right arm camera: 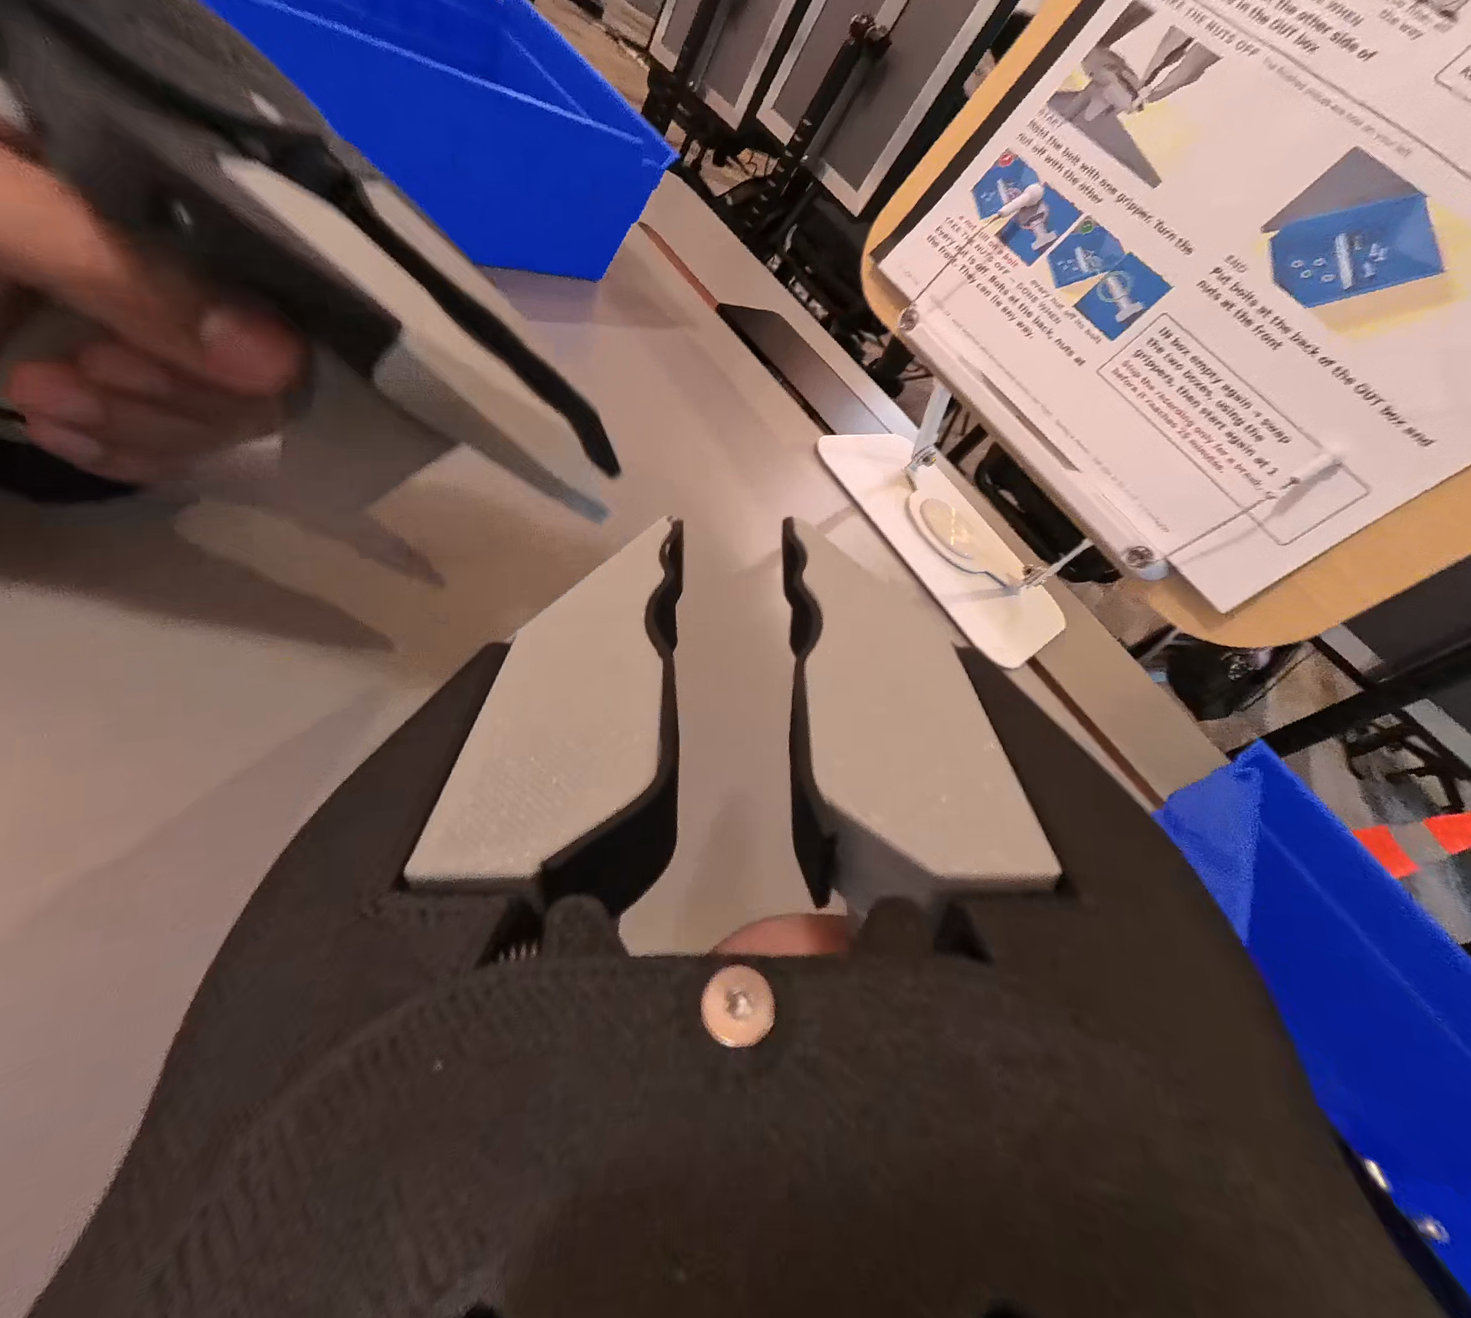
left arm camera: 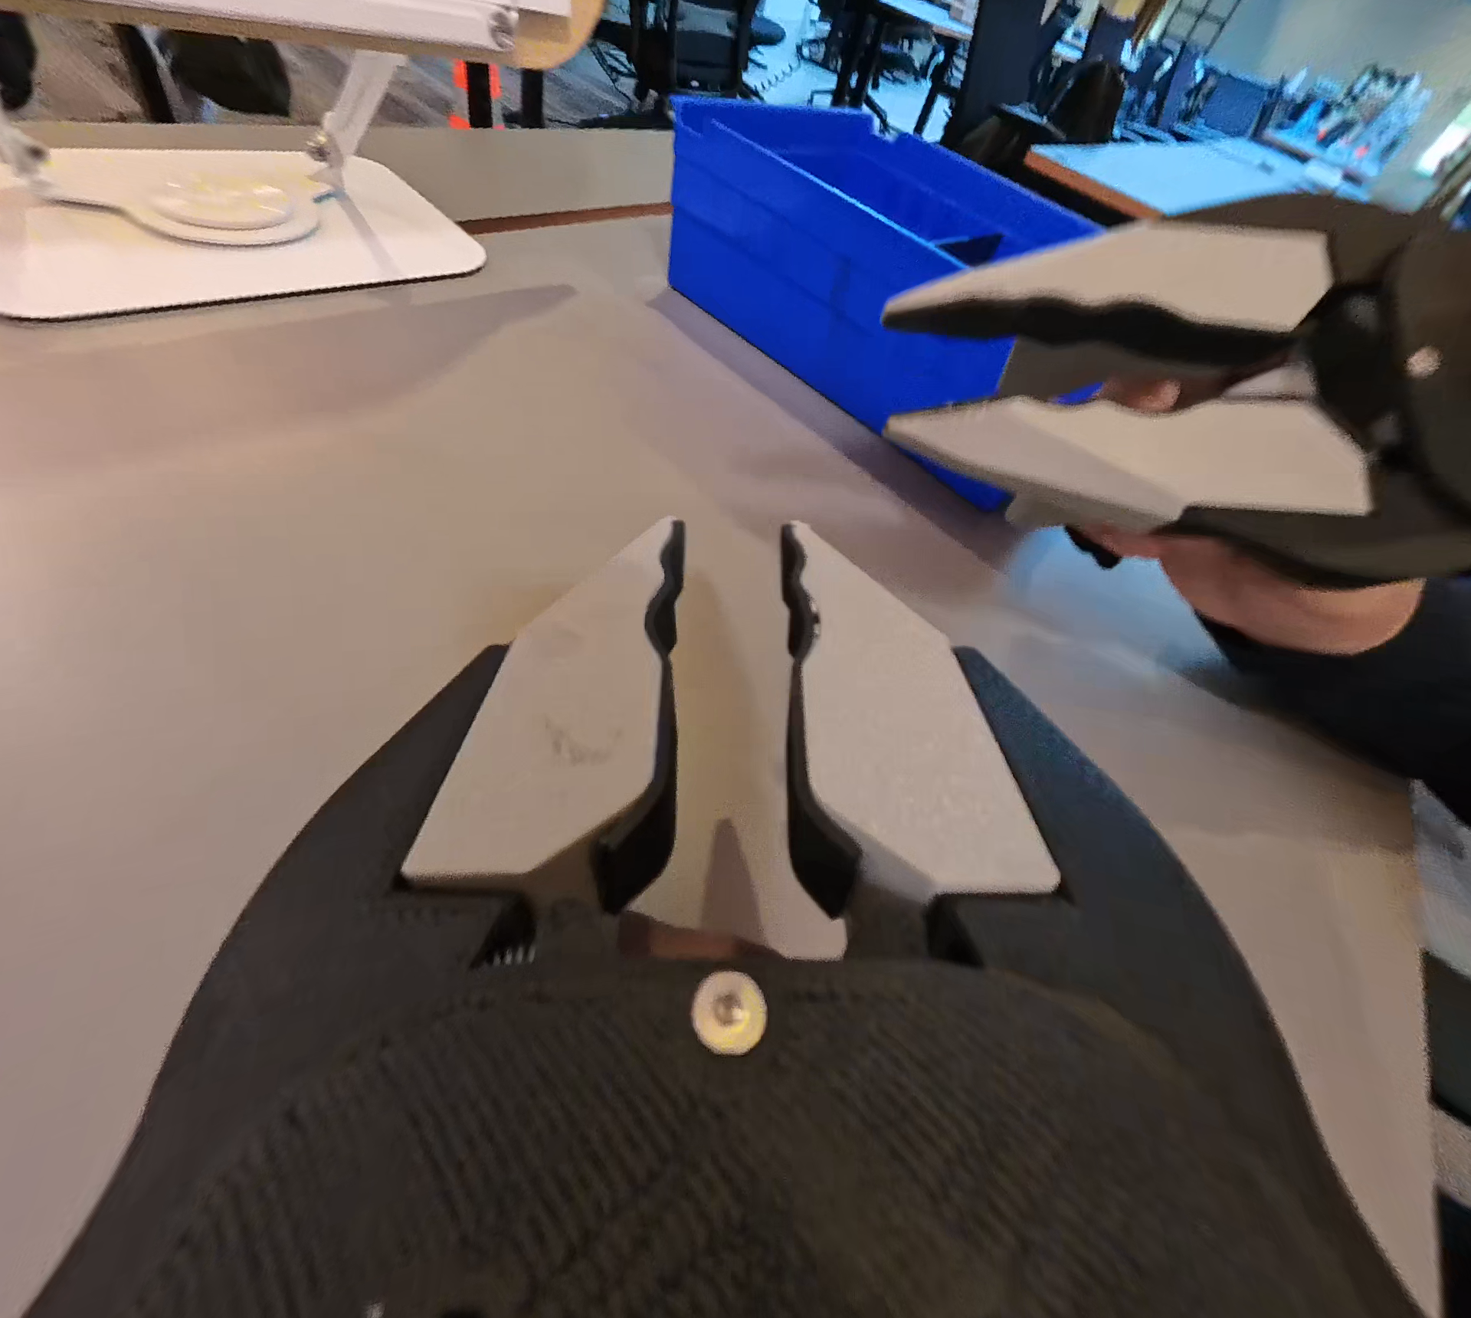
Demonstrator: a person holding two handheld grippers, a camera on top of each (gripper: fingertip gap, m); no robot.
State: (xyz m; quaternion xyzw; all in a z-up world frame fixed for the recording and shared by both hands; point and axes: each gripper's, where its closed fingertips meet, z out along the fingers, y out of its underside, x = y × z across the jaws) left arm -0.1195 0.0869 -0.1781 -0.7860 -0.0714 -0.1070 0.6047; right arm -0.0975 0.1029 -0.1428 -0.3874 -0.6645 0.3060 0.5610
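My left gripper (left arm camera: pixel 732 531) is open and empty, held just above the grey table (left arm camera: pixel 318 563). My right gripper (left arm camera: pixel 887 372) comes in from the right, turned on its side, open and empty, in front of a blue bin (left arm camera: pixel 796 245). In the right wrist view my right gripper (right arm camera: pixel 731 527) is open with nothing between its fingers. The left gripper (right arm camera: pixel 605 488) shows blurred at the left, held by a hand (right arm camera: pixel 119 364). The blue bin (right arm camera: pixel 438 85) stands behind it. What is inside the bin is hidden.
A white stand base (left arm camera: pixel 239 245) carries a tilted board with a printed sheet (right arm camera: pixel 1194 205) at the table's far edge. A second blue bin (right arm camera: pixel 1313 921) sits at the lower right. Chairs and desks (left arm camera: pixel 875 6) fill the room behind. The gap from one gripper's tips to the other's is roughly 5 centimeters.
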